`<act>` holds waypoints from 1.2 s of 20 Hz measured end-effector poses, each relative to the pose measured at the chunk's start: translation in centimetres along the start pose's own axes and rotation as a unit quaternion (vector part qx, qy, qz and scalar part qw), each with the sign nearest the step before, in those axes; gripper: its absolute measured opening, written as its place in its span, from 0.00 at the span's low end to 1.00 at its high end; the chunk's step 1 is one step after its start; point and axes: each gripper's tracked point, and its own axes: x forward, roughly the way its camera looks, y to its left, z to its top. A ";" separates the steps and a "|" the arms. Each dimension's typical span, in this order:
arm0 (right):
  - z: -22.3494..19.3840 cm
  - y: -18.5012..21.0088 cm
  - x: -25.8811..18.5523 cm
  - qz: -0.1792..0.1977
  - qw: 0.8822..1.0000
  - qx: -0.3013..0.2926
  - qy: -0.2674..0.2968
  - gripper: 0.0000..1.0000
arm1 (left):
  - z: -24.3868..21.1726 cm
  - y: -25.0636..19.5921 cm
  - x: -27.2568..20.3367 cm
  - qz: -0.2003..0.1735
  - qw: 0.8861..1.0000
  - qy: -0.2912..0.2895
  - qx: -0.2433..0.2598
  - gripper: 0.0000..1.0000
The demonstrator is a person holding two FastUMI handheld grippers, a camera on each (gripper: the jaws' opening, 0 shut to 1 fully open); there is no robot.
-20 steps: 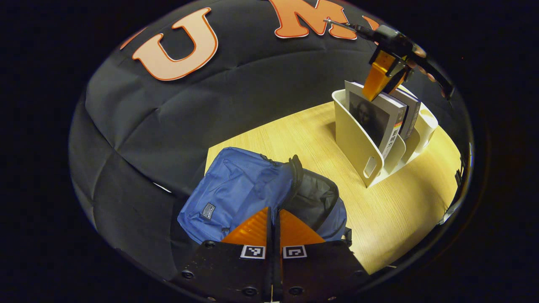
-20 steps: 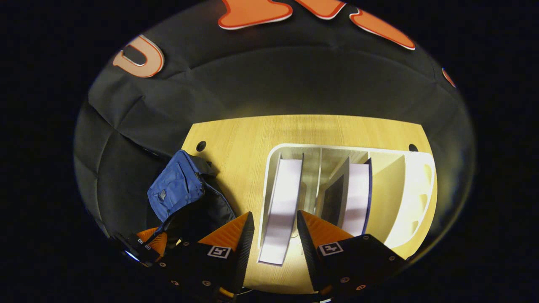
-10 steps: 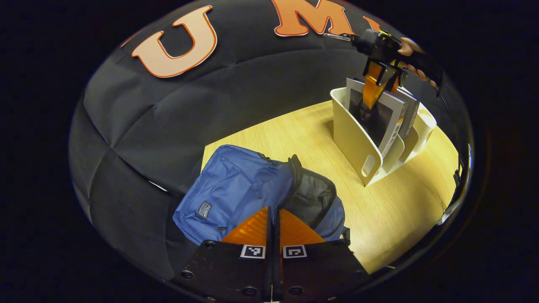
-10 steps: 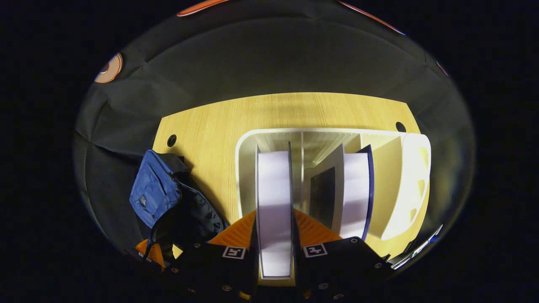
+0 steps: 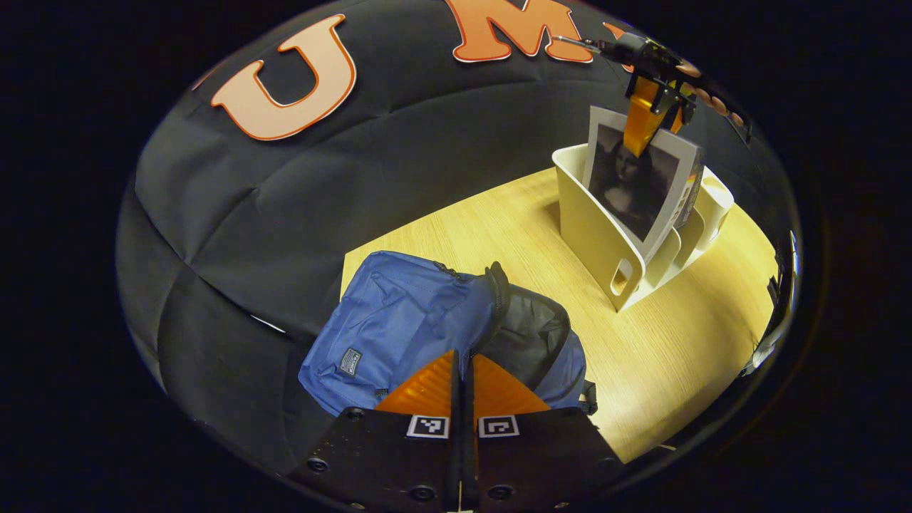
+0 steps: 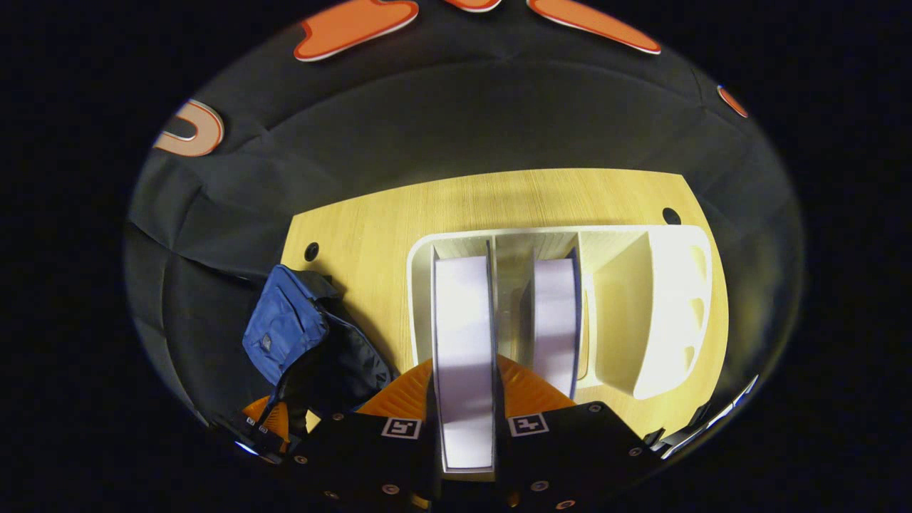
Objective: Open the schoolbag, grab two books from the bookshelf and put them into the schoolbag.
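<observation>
Right hand-held gripper (image 6: 464, 388) is clamped on the top edge of the white-paged portrait-cover book (image 6: 463, 356), upright in the cream plastic bookshelf (image 6: 670, 313). Open blue fabric schoolbag (image 6: 285, 335) lies at 9 o'clock; left hand-held gripper (image 5: 463, 381), fingers together, sits at its rim.

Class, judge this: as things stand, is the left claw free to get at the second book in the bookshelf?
Probably not: the left claw is shut on the schoolbag, and the second book stands across the table.
</observation>
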 end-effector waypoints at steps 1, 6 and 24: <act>0.0 -0.2 -1.1 0.008 1.000 0.002 -0.008 0.30 | 0.1 0.2 0.0 0.001 1.000 0.001 0.002 0.01; 0.3 -1.5 -7.3 0.061 0.996 0.028 -0.057 0.29 | 0.9 1.1 -0.4 0.003 1.000 -0.004 -0.002 0.01; -13.1 12.3 -2.1 0.279 0.940 0.190 -0.050 0.27 | 3.2 2.5 -1.9 -0.009 0.999 -0.012 -0.033 0.01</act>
